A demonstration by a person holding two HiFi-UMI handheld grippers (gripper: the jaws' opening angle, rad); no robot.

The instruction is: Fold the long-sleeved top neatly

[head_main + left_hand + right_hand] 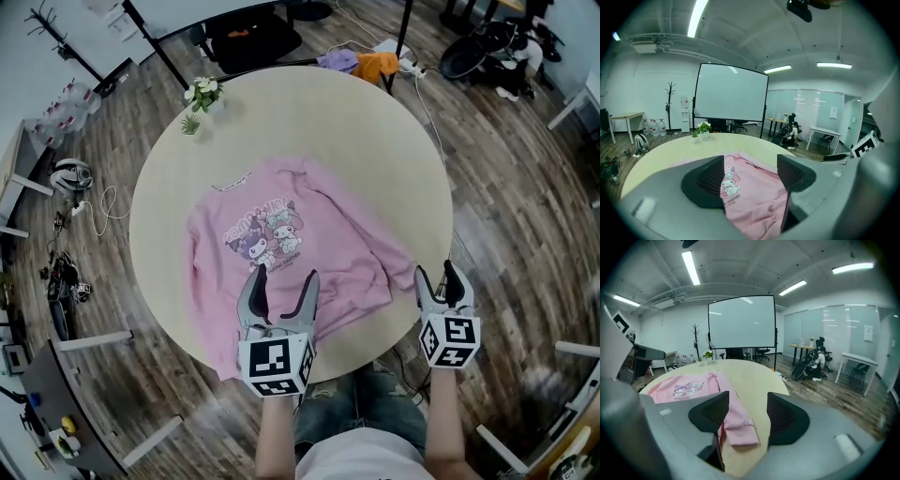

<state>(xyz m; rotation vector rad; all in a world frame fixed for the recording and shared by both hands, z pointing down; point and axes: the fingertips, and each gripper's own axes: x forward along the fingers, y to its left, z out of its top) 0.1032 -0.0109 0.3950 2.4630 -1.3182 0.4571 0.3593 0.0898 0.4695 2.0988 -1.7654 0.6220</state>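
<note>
Head view: the pink long-sleeved top (291, 253) is lying spread out, print side up, at the centre of the frame on the round table (375, 141). The left gripper (278, 281) is hovering at lower centre over the top's near hem, with its jaws standing wide apart. The right gripper (441, 279) is sitting at lower right, by the table's edge, just beside the sleeve cuff (398, 258). A potted plant (202, 94) is standing at the table's upper left.

Left gripper view: the jaws are gaping wide and gripping nothing, and the top (750, 192) is showing below them at lower centre.

Right gripper view: the jaws are standing apart and clamping nothing. The sleeve cuff (740, 432) is lying on the table beneath the gap, at lower centre.
</note>
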